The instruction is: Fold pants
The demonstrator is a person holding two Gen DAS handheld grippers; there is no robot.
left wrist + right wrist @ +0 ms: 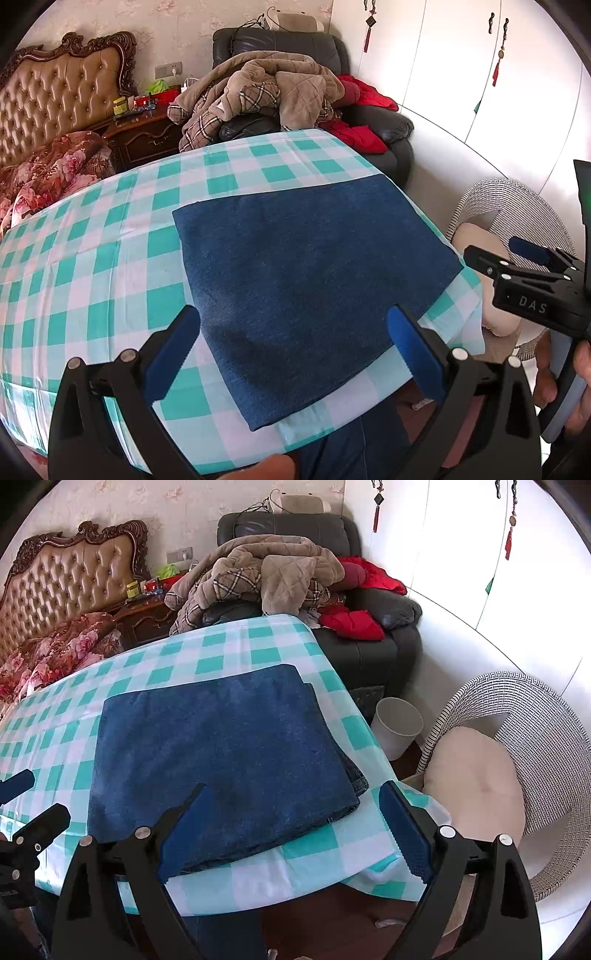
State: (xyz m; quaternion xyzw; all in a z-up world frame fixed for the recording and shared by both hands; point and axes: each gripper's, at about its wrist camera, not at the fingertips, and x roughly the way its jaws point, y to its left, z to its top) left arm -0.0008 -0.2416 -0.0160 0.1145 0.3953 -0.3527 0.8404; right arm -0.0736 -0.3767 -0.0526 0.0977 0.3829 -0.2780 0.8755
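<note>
Dark blue denim pants (310, 280) lie folded into a flat rectangle on the table with the teal and white checked cloth (92, 258). My left gripper (291, 347) hovers open above the near edge of the pants, nothing between its blue pads. In the right wrist view the same folded pants (221, 753) show stacked layers at their right edge. My right gripper (291, 830) stands open over the near right corner, holding nothing. The right gripper (532, 266) also shows at the right edge of the left wrist view, off the table.
A dark leather armchair (369, 642) heaped with brown and red clothes stands behind the table. A woven white chair (535, 746) with a cushion and a white bin (397, 727) stand to the right. A bed with a tufted headboard (62, 96) is at the left.
</note>
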